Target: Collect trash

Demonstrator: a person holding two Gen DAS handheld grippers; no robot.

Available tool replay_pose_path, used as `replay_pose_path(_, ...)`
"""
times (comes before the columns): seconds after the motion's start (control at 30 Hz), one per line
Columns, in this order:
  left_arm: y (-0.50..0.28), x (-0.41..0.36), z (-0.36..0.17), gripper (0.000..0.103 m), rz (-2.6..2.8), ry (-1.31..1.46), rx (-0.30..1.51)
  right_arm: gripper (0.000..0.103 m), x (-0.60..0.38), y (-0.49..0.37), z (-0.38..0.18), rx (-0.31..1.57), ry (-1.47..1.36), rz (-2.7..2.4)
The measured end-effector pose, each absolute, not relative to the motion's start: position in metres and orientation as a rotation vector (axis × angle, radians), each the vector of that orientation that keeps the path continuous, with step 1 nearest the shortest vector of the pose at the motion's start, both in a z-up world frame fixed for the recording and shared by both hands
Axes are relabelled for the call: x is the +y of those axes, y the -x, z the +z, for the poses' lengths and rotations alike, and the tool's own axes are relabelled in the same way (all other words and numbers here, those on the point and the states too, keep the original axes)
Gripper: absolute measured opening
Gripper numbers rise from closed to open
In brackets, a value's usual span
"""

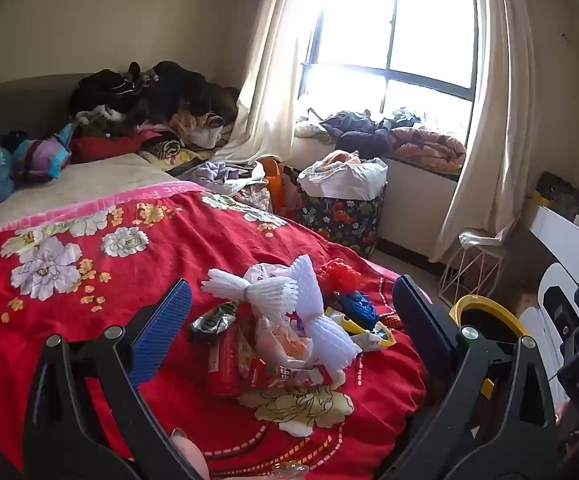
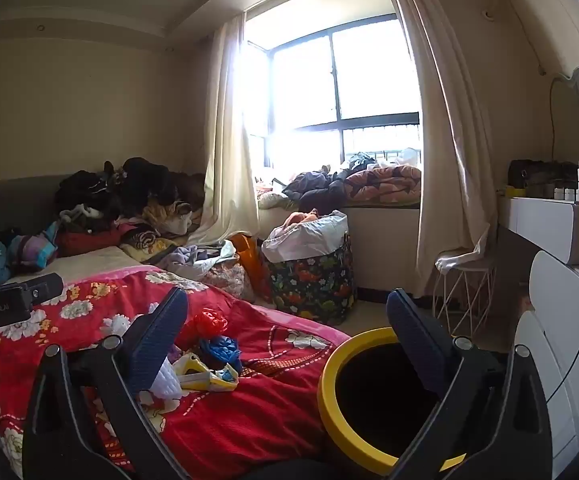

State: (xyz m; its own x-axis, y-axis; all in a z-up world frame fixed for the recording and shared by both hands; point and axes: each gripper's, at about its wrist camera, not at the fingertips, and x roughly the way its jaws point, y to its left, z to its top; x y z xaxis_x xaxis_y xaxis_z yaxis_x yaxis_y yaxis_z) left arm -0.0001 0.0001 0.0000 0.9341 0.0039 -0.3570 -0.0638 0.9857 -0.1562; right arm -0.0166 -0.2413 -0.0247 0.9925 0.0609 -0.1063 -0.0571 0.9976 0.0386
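A heap of trash lies on the red floral blanket: white foam nets, red wrappers, a dark foil packet, a blue net, a red net and a yellow wrapper. My left gripper hangs open just before the heap, nothing between its fingers. A yellow-rimmed black bin stands beside the bed. My right gripper is open and empty, straddling the bed corner and the bin, with the red net, blue net and yellow wrapper near its left finger.
A floral laundry basket and an orange bag stand on the floor by the window seat. Clothes are piled at the bed's head. A white wire stool and a white dresser are on the right.
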Motion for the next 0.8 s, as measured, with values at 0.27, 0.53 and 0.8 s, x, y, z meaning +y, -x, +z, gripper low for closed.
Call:
replay_pose_path(0.27, 0.0001, 0.0003, 0.0001, 0.092, 0.024, 0.165, 0.358, 0.097, -0.2429, 0.0196, -0.0237, 0.087, -0.035, 0.048)
replay_pose_path(0.53, 0.0001, -0.0048, 0.0051, 0.092, 0.005, 0.154, 0.352, 0.097, -0.2436, 0.0196, -0.0228, 0.093, -0.028, 0.048)
replay_pose_path(0.8, 0.0027, -0.0094, 0.0054, 0.092, -0.006, 0.141, 0.348, 0.097, -0.2420, 0.0199, -0.0225, 0.094, -0.026, 0.046)
